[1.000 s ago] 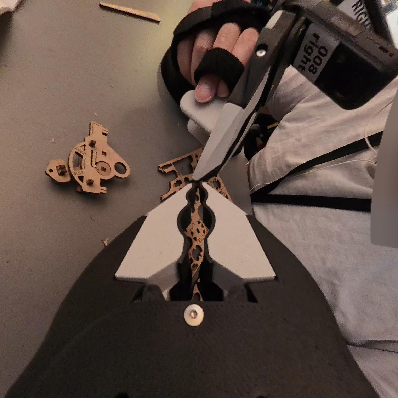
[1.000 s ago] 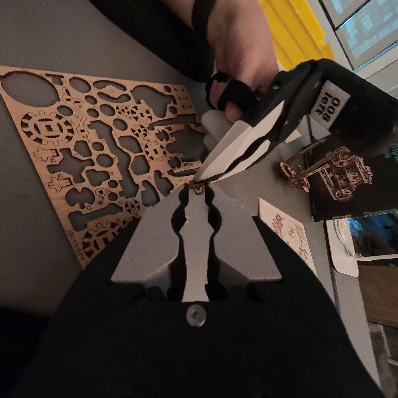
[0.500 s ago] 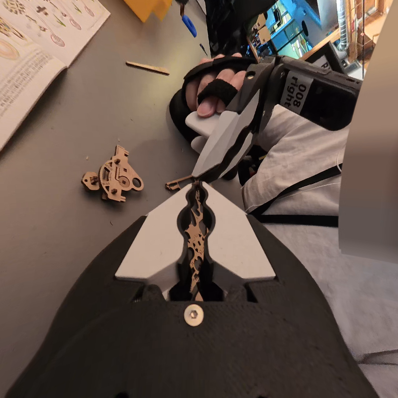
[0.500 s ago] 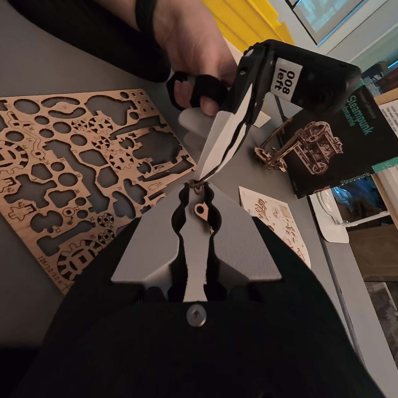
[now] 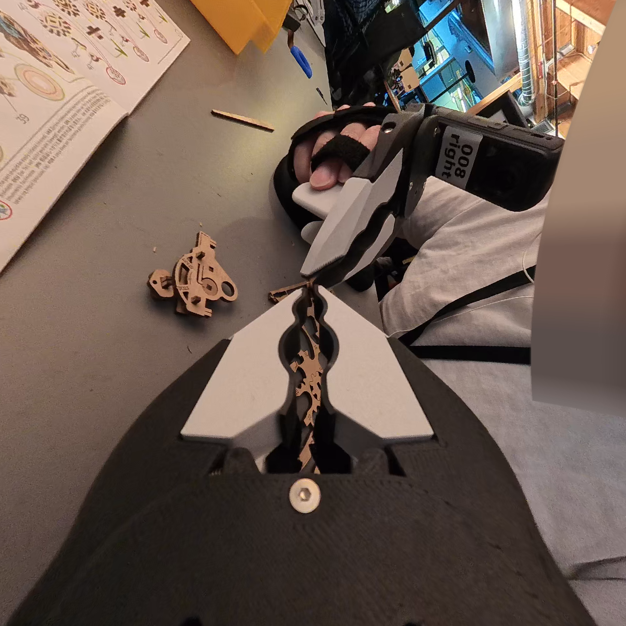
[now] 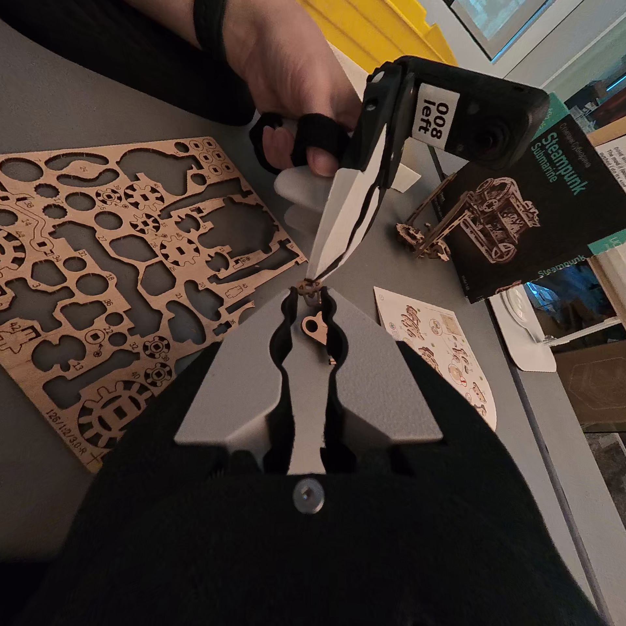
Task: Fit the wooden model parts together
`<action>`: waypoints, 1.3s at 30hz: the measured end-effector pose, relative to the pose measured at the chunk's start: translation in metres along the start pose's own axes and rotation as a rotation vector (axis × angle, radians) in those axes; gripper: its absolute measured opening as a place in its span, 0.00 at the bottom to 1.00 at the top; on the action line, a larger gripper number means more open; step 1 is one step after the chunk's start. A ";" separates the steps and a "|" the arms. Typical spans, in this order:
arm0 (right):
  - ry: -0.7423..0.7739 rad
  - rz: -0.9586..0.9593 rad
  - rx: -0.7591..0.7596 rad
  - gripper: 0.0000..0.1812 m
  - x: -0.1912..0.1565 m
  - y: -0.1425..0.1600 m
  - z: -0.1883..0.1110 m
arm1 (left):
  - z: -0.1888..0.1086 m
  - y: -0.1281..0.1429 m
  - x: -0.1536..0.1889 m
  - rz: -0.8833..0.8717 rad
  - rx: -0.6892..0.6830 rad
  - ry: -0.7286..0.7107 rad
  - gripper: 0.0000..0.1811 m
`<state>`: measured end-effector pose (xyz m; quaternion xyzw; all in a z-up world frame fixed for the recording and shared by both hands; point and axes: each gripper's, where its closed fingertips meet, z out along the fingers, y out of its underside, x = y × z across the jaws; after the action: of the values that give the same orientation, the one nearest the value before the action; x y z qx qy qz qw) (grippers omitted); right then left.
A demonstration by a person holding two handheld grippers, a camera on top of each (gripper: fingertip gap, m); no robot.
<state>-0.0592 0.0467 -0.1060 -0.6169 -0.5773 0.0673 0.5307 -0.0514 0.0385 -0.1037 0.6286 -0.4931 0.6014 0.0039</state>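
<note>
My left gripper (image 5: 310,291) and my right gripper (image 6: 308,291) meet tip to tip above the grey table. Each is shut on a small wooden part (image 6: 306,286) at the meeting point; I cannot tell whether it is one piece or two. The part also shows in the left wrist view (image 5: 307,284). The right gripper (image 5: 310,272) comes in from above right there, and the left gripper (image 6: 313,277) comes in from above in the right wrist view. A built wooden sub-assembly (image 5: 196,277) lies on the table to the left and shows between the right fingers (image 6: 315,327).
A laser-cut wooden sheet (image 6: 101,271) lies flat under the grippers. An open manual (image 5: 50,101), a wooden stick (image 5: 242,119) and a yellow bin (image 5: 244,20) lie farther off. A partly built model (image 6: 426,237), a dark box (image 6: 508,220) and a leaflet (image 6: 440,345) lie right. Left and right tips are no more than a few centimetres apart.
Both grippers have risen and tilted together, still tip to tip on the small part. More of the far table shows, and the sub-assembly now appears between the right fingers.
</note>
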 end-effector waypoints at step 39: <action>0.262 0.203 -0.005 0.06 0.051 0.004 -0.003 | -0.009 -0.039 -0.005 0.023 0.286 -0.078 0.07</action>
<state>-0.0380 0.0861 -0.0806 -0.6770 -0.4379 0.0383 0.5903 -0.0327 0.0676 -0.0819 0.6399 -0.4092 0.6407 -0.1119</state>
